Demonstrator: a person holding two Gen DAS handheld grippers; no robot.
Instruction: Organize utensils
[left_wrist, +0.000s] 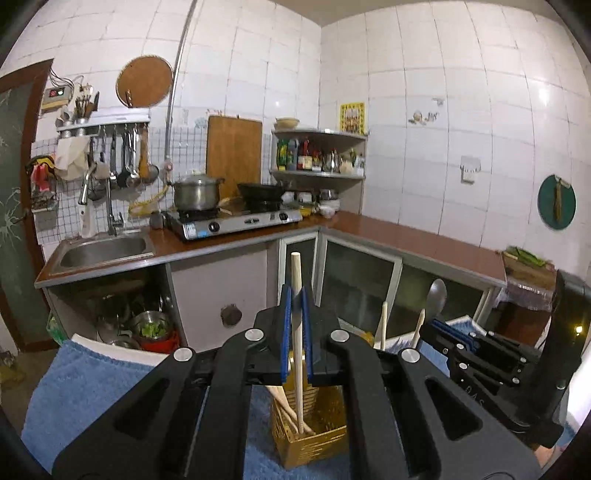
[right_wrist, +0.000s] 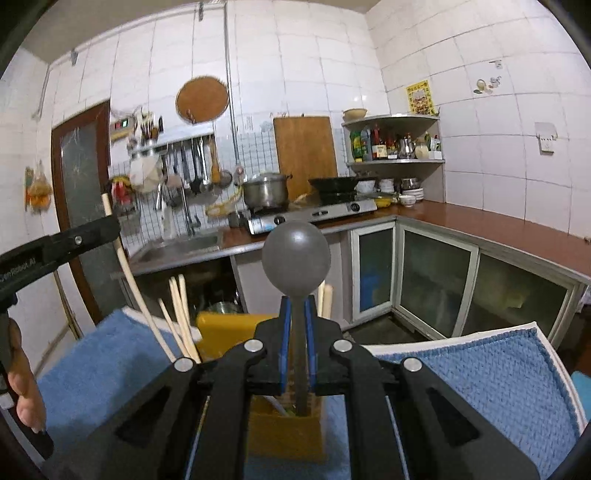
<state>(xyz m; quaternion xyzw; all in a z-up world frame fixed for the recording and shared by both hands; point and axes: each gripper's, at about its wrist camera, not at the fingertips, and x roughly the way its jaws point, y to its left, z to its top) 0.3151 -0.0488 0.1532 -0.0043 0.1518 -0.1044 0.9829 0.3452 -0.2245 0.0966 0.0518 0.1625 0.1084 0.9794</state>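
My left gripper (left_wrist: 295, 295) is shut on a long pale wooden stick (left_wrist: 297, 339) that stands upright, its lower end inside a yellow utensil holder (left_wrist: 314, 439). My right gripper (right_wrist: 295, 306) is shut on the handle of a grey spoon (right_wrist: 296, 258), bowl up, its lower end inside a second yellow holder (right_wrist: 284, 432). The right gripper with the spoon (left_wrist: 436, 295) shows at the right of the left wrist view. The left gripper (right_wrist: 92, 232) with its stick (right_wrist: 125, 266) shows at the left of the right wrist view. Several wooden sticks (right_wrist: 181, 317) stand in the left holder.
Both holders stand on a blue towel (right_wrist: 491, 373) over a white board. Behind are a counter (left_wrist: 406, 236) with a sink (left_wrist: 103, 251), a gas stove (left_wrist: 236, 221) with a pot, and glass-door cabinets (right_wrist: 436, 280). A hand (right_wrist: 26, 387) shows at the left edge.
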